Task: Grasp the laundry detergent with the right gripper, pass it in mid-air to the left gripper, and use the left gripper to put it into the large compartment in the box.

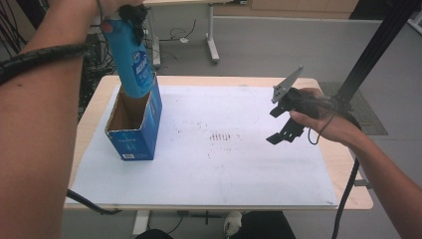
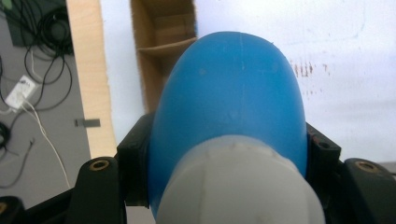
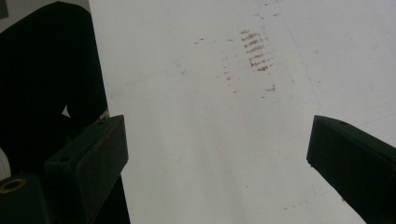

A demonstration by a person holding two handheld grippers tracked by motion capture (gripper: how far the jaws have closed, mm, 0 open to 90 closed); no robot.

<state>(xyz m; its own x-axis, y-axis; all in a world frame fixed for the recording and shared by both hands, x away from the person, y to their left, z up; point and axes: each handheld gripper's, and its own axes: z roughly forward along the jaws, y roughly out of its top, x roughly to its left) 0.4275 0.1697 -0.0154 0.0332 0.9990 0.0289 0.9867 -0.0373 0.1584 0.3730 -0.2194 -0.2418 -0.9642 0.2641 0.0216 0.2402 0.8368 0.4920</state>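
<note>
The left gripper (image 1: pixel 130 16), clamped on the cap end of a blue bottle (image 1: pixel 133 59), holds it upright, base dipping into the open cardboard box (image 1: pixel 134 142) directly below; the right gripper (image 1: pixel 284 118) hovers well apart, jaws wide, over the table (image 1: pixel 224 164).

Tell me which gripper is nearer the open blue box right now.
Left. The left gripper holds the blue bottle just above the blue box; the right gripper hangs open, far across the white mat.

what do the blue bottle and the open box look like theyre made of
Blue bottle: likely smooth, slightly glossy plastic, with a moulded seam line and a pale matte cap in the left gripper view. Box: cardboard, raw brown inside, printed blue outside, with thin torn-looking edges.
</note>
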